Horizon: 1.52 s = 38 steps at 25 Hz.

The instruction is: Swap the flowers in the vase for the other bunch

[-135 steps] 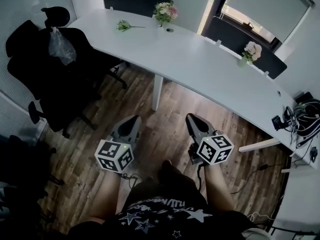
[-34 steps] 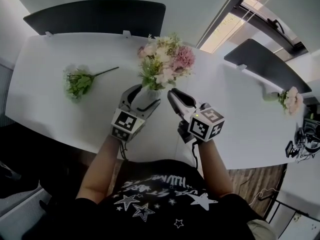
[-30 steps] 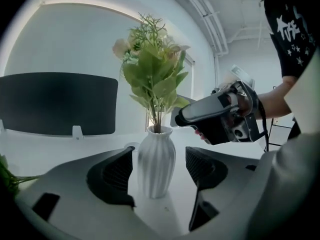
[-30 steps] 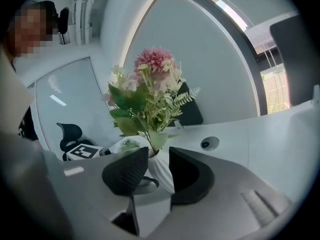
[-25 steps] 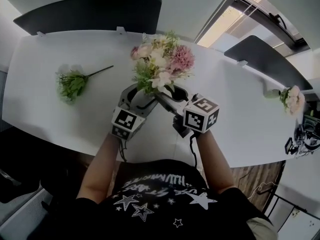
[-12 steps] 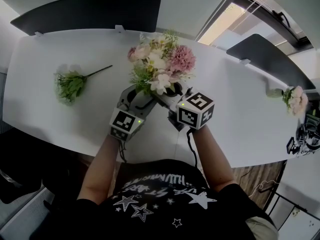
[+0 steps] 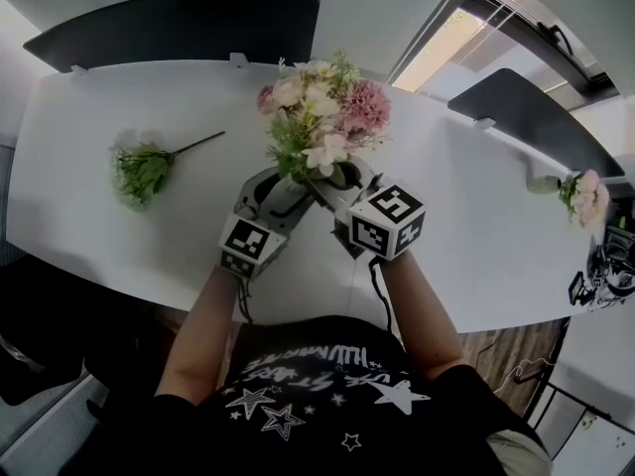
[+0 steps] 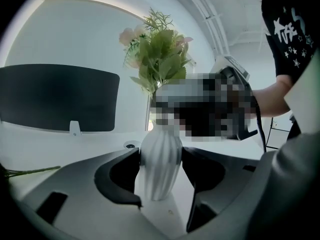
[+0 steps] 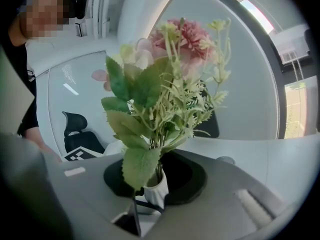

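A pink and cream bouquet (image 7: 322, 117) stands in a white ribbed vase (image 8: 160, 164) on the white table (image 7: 476, 216). My left gripper (image 7: 286, 188) is shut on the vase's body, one pad against each side. Coming in from the right, my right gripper (image 7: 335, 178) has its jaws closing round the green stems (image 9: 159, 171) just above the vase's neck (image 9: 156, 191), and they grip the stems. The flower heads hide most of the vase in the head view. The other bunch (image 7: 144, 167), green with pale blooms, lies flat at the table's left.
A second small vase of pink flowers (image 7: 580, 196) stands at the table's far right. Dark chair backs (image 7: 179, 28) (image 7: 526, 117) line the far edge. A cable grommet (image 9: 227, 160) sits behind the vase. Cables and devices (image 7: 605, 276) lie at the right end.
The person has come up to the table. The left jaws have taken hold of the vase. The right gripper slid in under the blooms and closed on the stems; the bouquet shifted slightly up.
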Motion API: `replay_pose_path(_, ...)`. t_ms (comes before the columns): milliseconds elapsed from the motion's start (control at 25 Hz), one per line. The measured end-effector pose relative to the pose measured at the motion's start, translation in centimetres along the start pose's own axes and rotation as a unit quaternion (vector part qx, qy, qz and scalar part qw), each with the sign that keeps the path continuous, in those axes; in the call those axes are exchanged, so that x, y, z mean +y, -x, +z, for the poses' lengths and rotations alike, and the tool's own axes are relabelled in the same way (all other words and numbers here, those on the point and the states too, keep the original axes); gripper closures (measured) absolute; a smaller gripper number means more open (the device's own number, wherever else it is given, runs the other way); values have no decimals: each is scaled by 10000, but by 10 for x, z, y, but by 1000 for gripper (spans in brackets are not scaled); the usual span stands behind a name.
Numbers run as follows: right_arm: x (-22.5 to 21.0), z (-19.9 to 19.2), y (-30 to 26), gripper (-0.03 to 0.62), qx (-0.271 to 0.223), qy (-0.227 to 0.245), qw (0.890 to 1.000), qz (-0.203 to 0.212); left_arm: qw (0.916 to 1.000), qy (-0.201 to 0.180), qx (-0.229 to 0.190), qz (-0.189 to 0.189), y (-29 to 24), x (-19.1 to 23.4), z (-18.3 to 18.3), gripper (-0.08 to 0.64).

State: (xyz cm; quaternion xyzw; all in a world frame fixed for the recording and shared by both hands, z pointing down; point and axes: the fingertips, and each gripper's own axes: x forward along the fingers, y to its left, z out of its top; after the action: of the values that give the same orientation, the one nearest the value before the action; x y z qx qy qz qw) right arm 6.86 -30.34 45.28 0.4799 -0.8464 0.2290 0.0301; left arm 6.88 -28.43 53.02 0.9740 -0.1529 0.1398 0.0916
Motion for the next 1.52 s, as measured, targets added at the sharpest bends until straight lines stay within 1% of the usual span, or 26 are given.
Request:
replay_pose_path(200, -2, 28, 13, 520, -309, -115, 9994, -118, 10000, 5, 6, -11, -2, 0, 3, 285)
replay_pose_path(280, -2, 43, 22, 522, -515, -162, 9983, -230, 10000, 23, 0, -17, -2, 0, 2, 285)
replay_pose_path(440, -4, 71, 41, 526, -862, -100, 9952, -461, 10000, 16, 14, 1, -2, 1, 2, 285)
replay_pose_path(560, -8, 92, 64, 528, -1146, -72, 9909, -698, 10000, -31, 37, 6, -2, -1, 4, 285)
replay_pose_path(680, -7, 110, 96, 528, -1396, -171, 9873, -735, 10000, -31, 85, 17, -1, -11, 9, 285)
replay_pose_path(760, -11, 114, 109, 528, -1450, -191, 9860, -806, 9999, -26, 139, 13, -2, -8, 3, 285)
replay_pose_path(880, -18, 107, 119, 529, -1314, -116, 9861, -1009, 9999, -112, 124, 0, -3, 3, -1, 285)
replay_pose_path(960, -26, 98, 131, 529, -1171, -143, 9859, -1184, 9998, -117, 184, -2, -3, 6, -3, 287)
replay_pose_path(1040, -39, 82, 144, 531, -1034, -299, 9843, -1399, 9996, -105, 249, -36, -3, 5, -7, 287)
replay_pose_path(1120, -53, 61, 155, 531, -860, -542, 9817, -1610, 9997, -111, 215, -56, -4, 3, -6, 287)
replay_pose_path(1200, -66, 36, 159, 532, -561, -774, 9796, -1769, 9997, -114, 192, -30, -4, 3, -2, 287)
replay_pose_path(1320, -77, -3, 159, 534, 10, -1061, 9758, -1914, 9996, -163, 229, -59, -4, 2, -5, 288)
replay_pose_path(1400, -82, -25, 158, 535, 340, -1222, 9714, -2005, 9995, -150, 258, -51, -3, 3, -6, 288)
replay_pose_path(1520, -93, -52, 157, 537, 692, -1452, 9629, -2166, 9996, -116, 275, -25, -3, 3, -5, 288)
